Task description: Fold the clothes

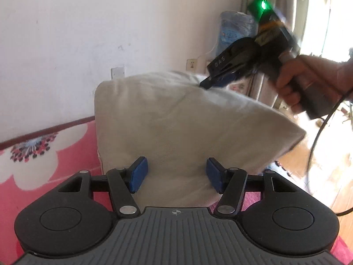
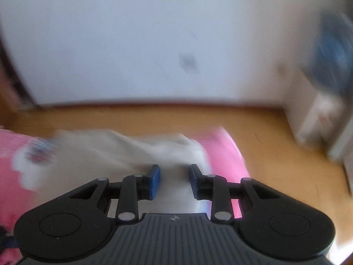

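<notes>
Presently, a cream-coloured garment [image 1: 176, 119] lies folded over on a pink floral bedspread [image 1: 44, 154], its far edge lifted off the cover. From the left wrist view, the left gripper [image 1: 174, 174] has its blue pads [image 1: 138, 174] spread apart on either side of the near edge of the cloth without clamping it, while the right gripper [image 1: 207, 84], held in a hand [image 1: 308, 81], has its tips at the raised far edge. The right wrist view is blurred; its fingers appear parted over the cloth, and whether they pinch it cannot be told.
</notes>
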